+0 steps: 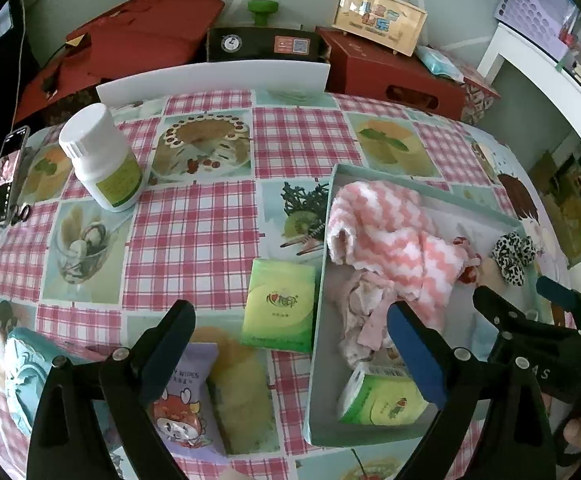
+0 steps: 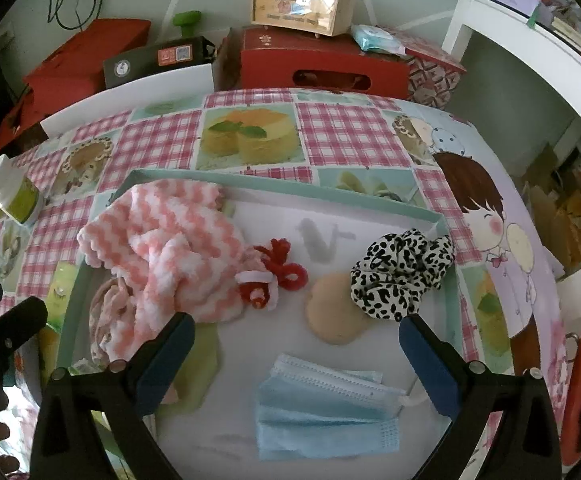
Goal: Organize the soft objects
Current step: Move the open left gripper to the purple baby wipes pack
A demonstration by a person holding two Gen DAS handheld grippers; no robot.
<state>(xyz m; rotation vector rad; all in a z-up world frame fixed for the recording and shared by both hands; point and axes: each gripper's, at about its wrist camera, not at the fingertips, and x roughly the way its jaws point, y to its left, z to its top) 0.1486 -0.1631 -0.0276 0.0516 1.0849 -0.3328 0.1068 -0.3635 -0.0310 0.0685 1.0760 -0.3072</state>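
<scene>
on the checked worktop (image 1: 194, 240), a white bottle (image 1: 100, 156) stands far left. the left tool (image 1: 290, 344) gapes wide, holding nothing, above a wipes packet (image 1: 182, 404) and a green tissue pack (image 1: 278, 306). right of these sits the tray (image 2: 250, 182) with the pink towel (image 2: 162, 240), leopard scrunchie (image 2: 398, 272) and blue mask (image 2: 326, 408); the right tool (image 2: 296, 360) hangs over it, wide open and empty.
</scene>
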